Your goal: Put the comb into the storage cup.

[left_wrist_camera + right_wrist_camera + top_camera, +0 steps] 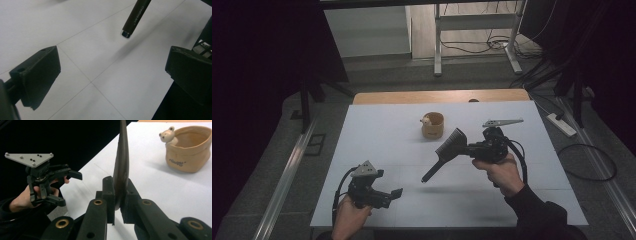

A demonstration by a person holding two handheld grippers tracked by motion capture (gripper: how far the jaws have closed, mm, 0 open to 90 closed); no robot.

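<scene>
Black brush (446,153), airborne, bristles clamped, handle down-left

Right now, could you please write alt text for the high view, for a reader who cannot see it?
A person's right gripper holds a dark brush by its head above a white table, handle angled down toward the near left. The left gripper hovers open at the near left, and a tan pouch with a small bear figure stands behind.

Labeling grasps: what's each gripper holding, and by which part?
Right gripper: brush, clamped by the bristle head, handle hanging free toward the table. Left gripper: open, nothing held.
</scene>
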